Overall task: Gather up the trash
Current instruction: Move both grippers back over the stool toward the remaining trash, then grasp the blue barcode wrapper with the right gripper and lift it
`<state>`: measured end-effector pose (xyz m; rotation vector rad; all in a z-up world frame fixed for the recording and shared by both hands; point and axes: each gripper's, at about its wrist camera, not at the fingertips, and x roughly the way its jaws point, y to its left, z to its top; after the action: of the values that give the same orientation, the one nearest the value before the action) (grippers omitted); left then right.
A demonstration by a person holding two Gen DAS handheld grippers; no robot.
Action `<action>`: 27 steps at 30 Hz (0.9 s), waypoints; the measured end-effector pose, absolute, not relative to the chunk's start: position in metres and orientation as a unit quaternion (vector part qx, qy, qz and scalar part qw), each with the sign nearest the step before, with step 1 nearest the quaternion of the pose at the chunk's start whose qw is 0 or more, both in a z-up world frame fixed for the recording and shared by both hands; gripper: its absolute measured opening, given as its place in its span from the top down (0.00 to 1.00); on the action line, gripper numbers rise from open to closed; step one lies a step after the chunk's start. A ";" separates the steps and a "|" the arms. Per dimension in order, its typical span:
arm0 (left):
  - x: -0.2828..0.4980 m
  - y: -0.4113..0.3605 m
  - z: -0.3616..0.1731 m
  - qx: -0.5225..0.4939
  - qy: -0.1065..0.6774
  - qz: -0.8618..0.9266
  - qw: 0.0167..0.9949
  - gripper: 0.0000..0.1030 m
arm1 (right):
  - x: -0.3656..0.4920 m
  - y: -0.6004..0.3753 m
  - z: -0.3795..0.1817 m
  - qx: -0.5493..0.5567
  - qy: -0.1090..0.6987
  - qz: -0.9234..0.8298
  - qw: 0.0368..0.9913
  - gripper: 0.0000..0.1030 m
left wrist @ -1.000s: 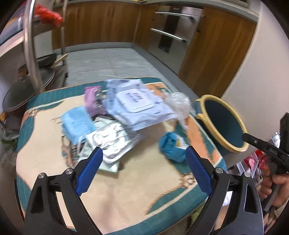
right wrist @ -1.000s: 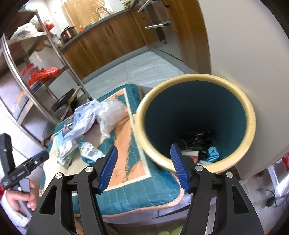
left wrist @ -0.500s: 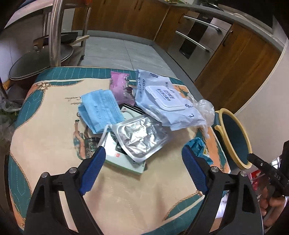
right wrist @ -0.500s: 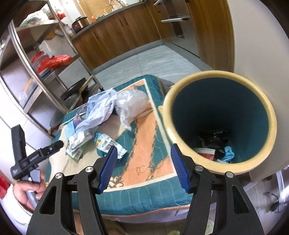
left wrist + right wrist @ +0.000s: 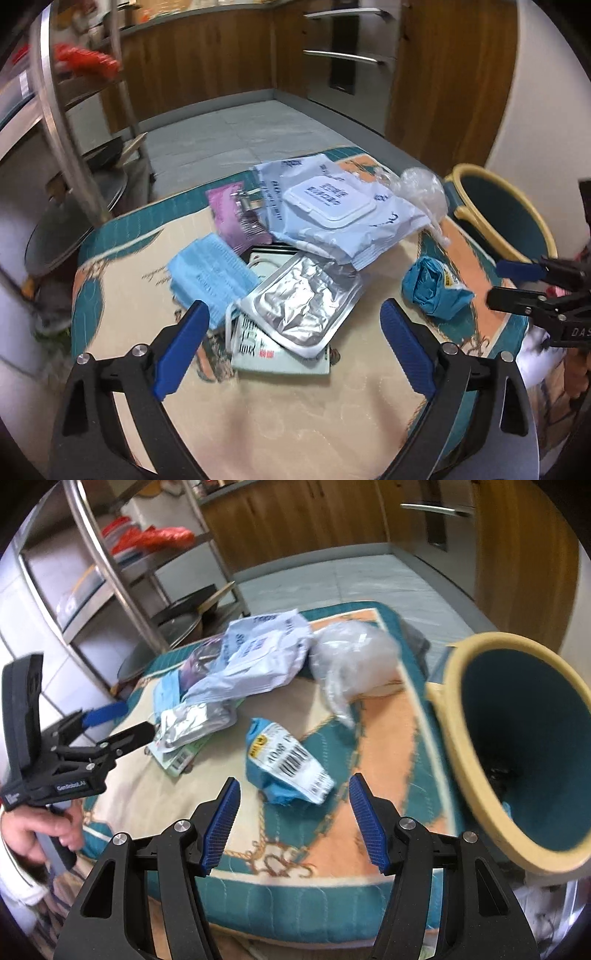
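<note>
Done: bin [image 5: 517,746] right of my right tongs [image 5: 293,823] holds a few scraps.
Left: wrapper [image 5: 288,760] just ahead; pile [image 5: 295,266] ahead of left tongs [image 5: 291,341].
Tongs: both wide open, empty.

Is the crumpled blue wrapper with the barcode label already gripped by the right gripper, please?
No, the crumpled blue wrapper lies on the patterned cloth ahead of the open right gripper, touching neither finger.
</note>
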<state>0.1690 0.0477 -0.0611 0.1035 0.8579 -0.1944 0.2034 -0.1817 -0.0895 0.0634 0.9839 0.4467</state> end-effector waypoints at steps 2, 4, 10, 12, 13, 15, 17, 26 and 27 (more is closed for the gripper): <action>0.176 0.042 -0.064 0.081 0.418 -0.120 0.897 0.10 | 0.207 -0.173 -0.093 0.019 0.469 0.218 0.856 0.38; 0.180 0.035 -0.068 0.112 0.418 -0.139 0.891 0.10 | 0.211 -0.167 -0.096 0.010 0.470 0.220 0.855 0.37; 0.197 0.024 -0.076 0.154 0.425 -0.173 0.875 0.10 | 0.220 -0.156 -0.106 -0.014 0.472 0.219 0.853 0.37; 0.205 0.020 -0.080 0.164 0.425 -0.184 0.871 0.10 | 0.223 -0.154 -0.110 -0.019 0.474 0.218 0.853 0.38; 0.207 0.018 -0.082 0.169 0.425 -0.188 0.869 0.11 | 0.224 -0.152 -0.112 -0.019 0.473 0.218 0.853 0.40; 0.211 0.015 -0.086 0.173 0.429 -0.195 0.865 0.11 | 0.226 -0.152 -0.115 -0.020 0.473 0.220 0.853 0.45; 0.215 0.011 -0.092 0.173 0.438 -0.202 0.859 0.11 | 0.227 -0.152 -0.117 -0.017 0.472 0.224 0.853 0.48; 0.227 0.018 -0.102 0.130 0.462 -0.214 0.851 0.26 | 0.221 -0.152 -0.114 -0.012 0.466 0.234 0.853 0.69; 0.227 0.020 -0.101 0.125 0.463 -0.213 0.851 0.27 | 0.220 -0.152 -0.113 -0.010 0.466 0.234 0.853 0.71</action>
<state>0.2268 0.0201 -0.1014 0.2630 0.9739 -0.4487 0.2202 -0.1525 -0.1133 -0.0213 0.9813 0.4923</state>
